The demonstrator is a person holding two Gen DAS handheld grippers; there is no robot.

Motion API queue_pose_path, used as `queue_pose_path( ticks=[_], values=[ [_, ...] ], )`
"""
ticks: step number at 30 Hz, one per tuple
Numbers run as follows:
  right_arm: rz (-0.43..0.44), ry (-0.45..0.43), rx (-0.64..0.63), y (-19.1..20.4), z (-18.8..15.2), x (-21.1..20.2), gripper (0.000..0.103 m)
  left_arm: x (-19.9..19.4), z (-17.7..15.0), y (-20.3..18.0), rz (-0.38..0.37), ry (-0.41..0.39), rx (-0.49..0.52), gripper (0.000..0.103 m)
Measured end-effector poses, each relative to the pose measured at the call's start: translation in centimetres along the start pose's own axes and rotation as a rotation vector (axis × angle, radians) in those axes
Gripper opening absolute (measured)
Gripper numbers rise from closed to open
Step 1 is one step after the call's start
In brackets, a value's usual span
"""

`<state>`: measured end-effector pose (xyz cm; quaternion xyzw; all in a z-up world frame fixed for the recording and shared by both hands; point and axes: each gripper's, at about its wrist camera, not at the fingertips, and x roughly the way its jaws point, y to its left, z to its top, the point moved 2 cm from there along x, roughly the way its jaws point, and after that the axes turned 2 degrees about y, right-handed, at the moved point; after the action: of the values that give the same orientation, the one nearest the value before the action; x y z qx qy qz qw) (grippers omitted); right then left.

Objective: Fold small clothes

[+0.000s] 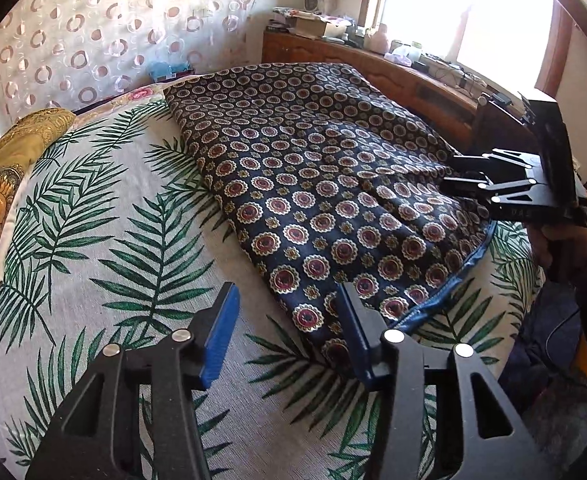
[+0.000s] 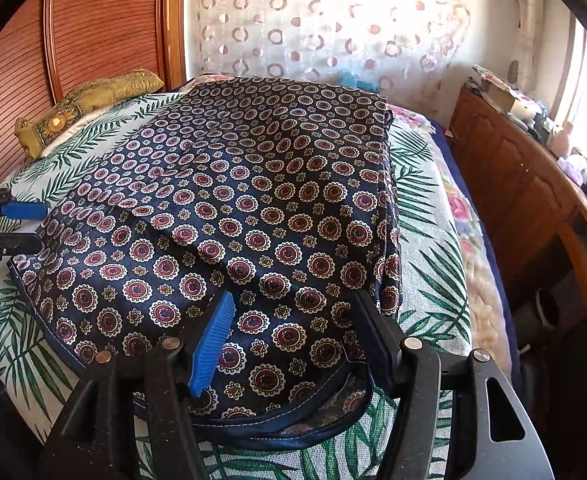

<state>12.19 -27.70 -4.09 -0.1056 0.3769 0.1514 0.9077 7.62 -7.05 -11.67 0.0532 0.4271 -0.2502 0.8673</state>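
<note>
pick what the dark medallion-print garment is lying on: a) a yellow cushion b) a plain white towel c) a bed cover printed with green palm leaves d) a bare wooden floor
c, the medallion-print garment lies spread on the palm-leaf bed cover; the yellow cushion sits apart at the bed's edge.

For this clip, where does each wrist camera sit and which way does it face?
Left wrist: behind the left hand-held gripper, angled down at the patterned garment's near corner; the right hand-held gripper and a hand show.
Right wrist: behind the right hand-held gripper, over the garment's hem.
Shared: garment, leaf-print bedspread, yellow pillow.
</note>
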Motion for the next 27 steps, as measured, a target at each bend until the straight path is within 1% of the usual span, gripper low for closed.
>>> queue_pose_path(
  ticks=[2,9,12,14,16,17,20,22,27],
  values=[
    [0.003,0.002,0.002,0.3,0.1,0.2,0.065,-0.1,-0.1,-0.1,-0.009,0.001,0.001,0.043],
    [0.001,0.001,-0.002,0.5,0.2,0.9,0.065,-0.6,-0.9,-0.8,-0.042,0.006,0.014,0.042],
    [-0.006,0.0,-0.004,0.7,0.1,1.0,0.065,-0.8,-1.2,-1.1,-0.073,0.005,0.016,0.031],
    [-0.01,-0.003,-0.007,0.8,0.1,0.8,0.065,-0.7,-1.2,-1.1,-0.08,0.008,0.018,0.016],
    [0.001,-0.004,0.001,1.0,0.0,0.6,0.065,-0.7,-1.1,-1.2,-0.089,0.009,0.02,0.007],
    [0.011,-0.008,0.007,1.1,-0.1,0.3,0.065,-1.0,-0.9,-1.2,-0.094,-0.007,0.017,0.003],
    [0.049,-0.02,0.013,1.9,-0.4,-0.7,0.065,-1.9,0.1,-1.3,-0.112,-0.057,0.001,0.002],
    [0.072,-0.026,0.007,2.6,-0.7,-1.4,0.065,-2.9,1.3,-1.4,-0.106,-0.103,0.003,0.002],
    [0.113,-0.056,-0.028,4.5,-1.1,-3.7,0.065,-4.4,4.5,-1.8,-0.082,-0.185,0.025,0.002]
  ],
)
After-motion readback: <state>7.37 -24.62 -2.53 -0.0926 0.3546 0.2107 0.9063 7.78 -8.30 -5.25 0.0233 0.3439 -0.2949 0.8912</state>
